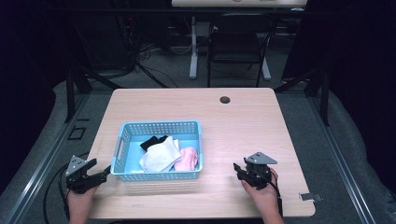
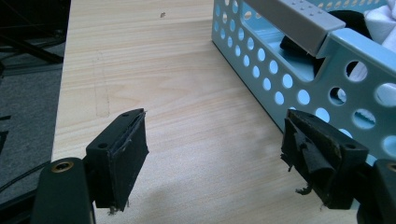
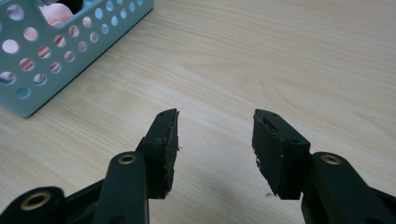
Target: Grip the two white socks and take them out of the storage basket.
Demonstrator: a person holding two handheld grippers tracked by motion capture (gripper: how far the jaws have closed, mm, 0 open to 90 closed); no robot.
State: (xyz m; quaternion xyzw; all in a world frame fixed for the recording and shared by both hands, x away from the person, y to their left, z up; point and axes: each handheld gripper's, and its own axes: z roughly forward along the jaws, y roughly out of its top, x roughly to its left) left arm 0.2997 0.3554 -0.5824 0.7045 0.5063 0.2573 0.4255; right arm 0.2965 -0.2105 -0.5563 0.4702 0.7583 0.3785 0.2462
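We see both jaws open, empty: left gripper [image 2: 212, 158] beside the perforated blue plastic basket [image 2: 299, 93]; right gripper [image 3: 215, 149] over woodgrain counter [image 3: 280, 60].

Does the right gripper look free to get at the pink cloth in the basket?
Probably yes. The right gripper is open over bare table, with nothing between it and the basket. The pink cloth lies uncovered in the near right corner, reachable over the rim.
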